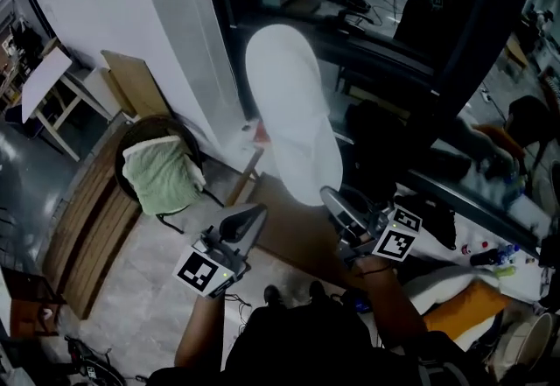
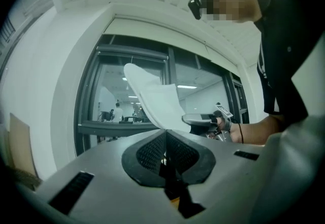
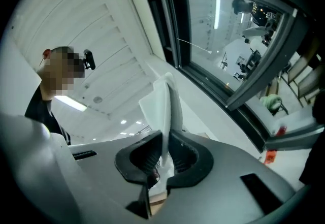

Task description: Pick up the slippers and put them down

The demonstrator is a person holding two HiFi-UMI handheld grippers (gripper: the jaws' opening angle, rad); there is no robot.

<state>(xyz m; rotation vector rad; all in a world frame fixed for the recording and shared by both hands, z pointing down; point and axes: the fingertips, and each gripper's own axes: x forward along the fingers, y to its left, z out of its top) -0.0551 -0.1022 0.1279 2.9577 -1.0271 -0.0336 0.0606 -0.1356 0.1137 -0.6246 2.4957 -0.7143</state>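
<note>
Head view: the right gripper clamps the near end of a smooth white slipper with a long oval sole, raised toward the far window. The left gripper, just to its left, holds nothing.

Left gripper view: ribbed black pads meet, empty.

Right gripper view: the pads pinch the slipper's thin, soft edge.

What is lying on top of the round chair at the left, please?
A crumpled pale green cloth lies on the chair. It hides most of the chair's top, so anything beneath it cannot be seen.
</note>
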